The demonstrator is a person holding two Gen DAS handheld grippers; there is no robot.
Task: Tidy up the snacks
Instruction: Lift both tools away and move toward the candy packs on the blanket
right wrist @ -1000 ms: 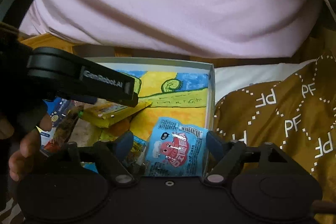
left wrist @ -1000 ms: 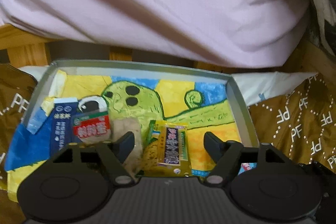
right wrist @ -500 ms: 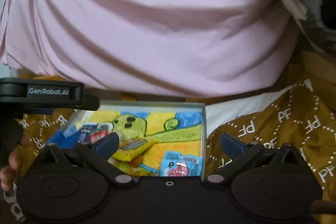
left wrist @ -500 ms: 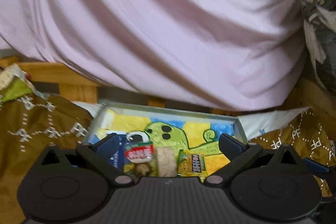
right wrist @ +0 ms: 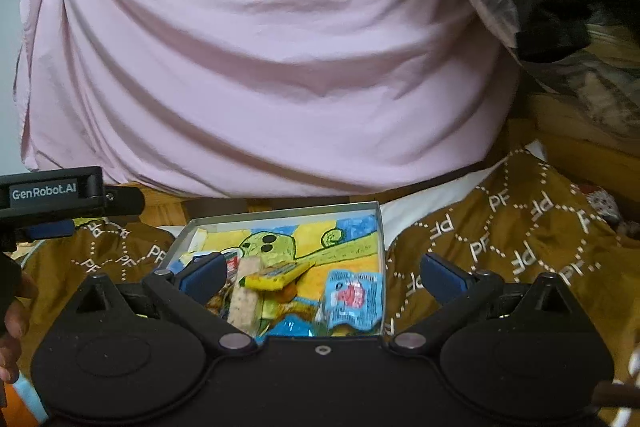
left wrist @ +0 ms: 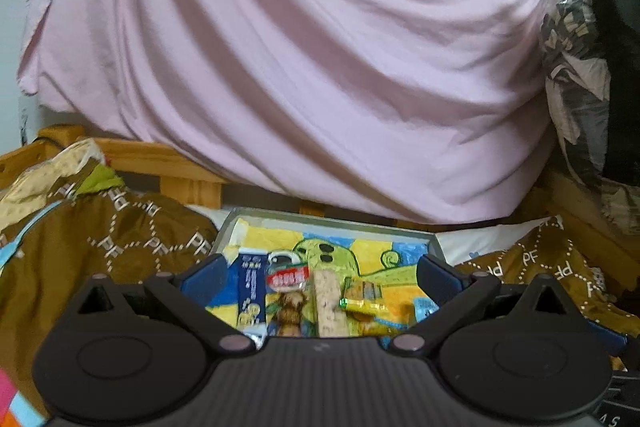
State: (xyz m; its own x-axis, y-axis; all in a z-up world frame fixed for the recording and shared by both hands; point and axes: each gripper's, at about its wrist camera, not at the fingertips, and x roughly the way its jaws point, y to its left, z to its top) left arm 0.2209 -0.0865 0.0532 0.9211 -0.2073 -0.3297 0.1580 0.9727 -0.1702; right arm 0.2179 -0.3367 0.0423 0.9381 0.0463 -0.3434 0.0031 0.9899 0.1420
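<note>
Left gripper [left wrist: 320,277] wide open with nothing between its blue pads, jaws having just been opening; right gripper [right wrist: 322,277] the same, spread to its widest and empty, jaws also just opened; both raised above and short of the tray [left wrist: 234,223], a shallow grey box with a painted yellow, blue and green cartoon floor. Ahead of the left gripper, between its fingers and lower, a row of snacks in the tray: dark blue packet [left wrist: 251,291] toward the left finger, then a red-labelled packet [left wrist: 289,277], a pale cracker bar [left wrist: 328,301], a yellow packet [left wrist: 366,303] toward the right finger; print on all blurred and not readable; near ends of the snacks cut off by the gripper body. Ahead of the right gripper, a light blue packet [right wrist: 352,297] with a pink figure, lying in the near right corner of the tray, partly hidden below by the gripper body; more snacks behind its left finger, hard to separate. Beyond the tray, a large pink cloth [left wrist: 300,59]; around the tray, brown patterned bedding [right wrist: 500,247]; at the left edge of the right view, the other gripper's black body and part of a hand [right wrist: 12,323], mostly cut off.
</note>
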